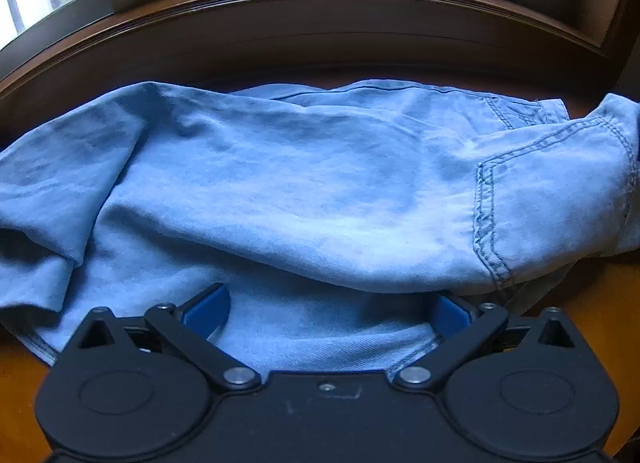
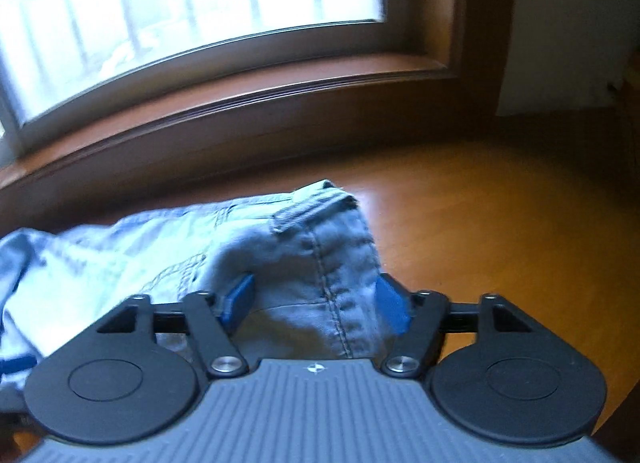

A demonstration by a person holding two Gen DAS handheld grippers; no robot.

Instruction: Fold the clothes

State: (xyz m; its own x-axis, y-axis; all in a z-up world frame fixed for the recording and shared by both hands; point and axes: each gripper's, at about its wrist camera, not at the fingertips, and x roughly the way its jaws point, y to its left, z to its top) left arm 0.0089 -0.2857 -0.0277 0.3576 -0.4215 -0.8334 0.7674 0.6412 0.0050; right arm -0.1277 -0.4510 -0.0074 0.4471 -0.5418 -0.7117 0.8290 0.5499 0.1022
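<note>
Light-blue denim jeans [image 1: 280, 191] lie bunched across a wooden table [image 1: 600, 323], with a stitched pocket seam [image 1: 486, 207] at the right. My left gripper [image 1: 330, 311] stands open over the near edge of the cloth; its blue pads [image 1: 208, 311] are wide apart and a fold of denim covers the fingertips. In the right wrist view the waistband end of the jeans [image 2: 312, 263], with a belt loop [image 2: 308, 207], sits between the blue pads [image 2: 240, 299] of my right gripper [image 2: 316, 303]. Those jaws stand apart at the sides of the cloth, not pinching it.
A dark wooden window sill [image 1: 320, 23] and a bright window [image 2: 180, 3] run along the far side of the table. Bare orange-brown tabletop [image 2: 480, 243] extends to the right of the jeans. A pale wall [image 2: 568, 23] stands at the far right.
</note>
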